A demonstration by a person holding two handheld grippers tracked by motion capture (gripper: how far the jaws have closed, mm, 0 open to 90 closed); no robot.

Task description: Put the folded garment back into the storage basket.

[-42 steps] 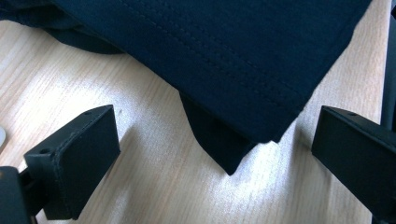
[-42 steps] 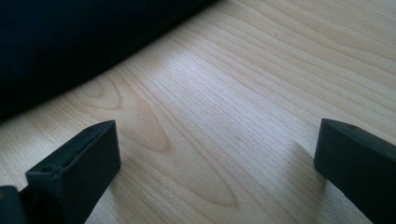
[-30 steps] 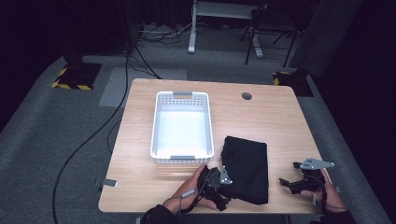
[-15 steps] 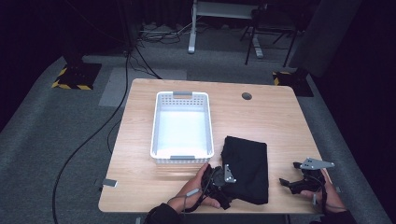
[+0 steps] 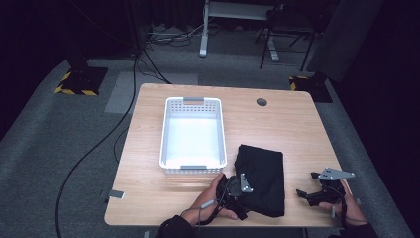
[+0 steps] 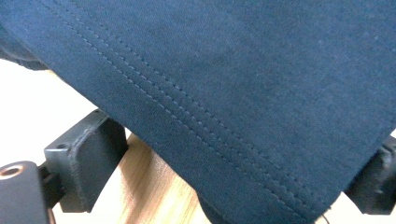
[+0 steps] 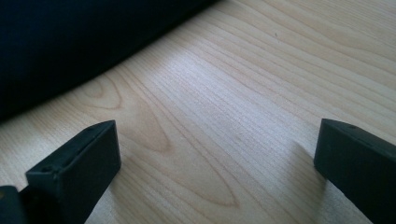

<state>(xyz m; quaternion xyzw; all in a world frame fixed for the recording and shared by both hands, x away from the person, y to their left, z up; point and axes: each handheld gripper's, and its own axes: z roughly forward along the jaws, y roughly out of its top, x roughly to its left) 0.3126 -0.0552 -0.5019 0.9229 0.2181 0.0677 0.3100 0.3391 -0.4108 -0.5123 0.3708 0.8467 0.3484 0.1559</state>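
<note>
- High view: since the earlier frame, the left gripper (image 5: 236, 191) has crept along the near-left corner of the folded dark navy cloth garment (image 5: 262, 179), its jaws just closing; the white perforated plastic basket (image 5: 192, 133) lies just beyond, and the right gripper (image 5: 317, 194) hovers well right.
- Left gripper view: the garment's stitched hem (image 6: 224, 140) lies diagonally between jaws still apart, not pinched, over the light wooden table (image 6: 149, 196).
- Right gripper view: jaws wide apart over bare wood; the cloth lies up-left.
</note>
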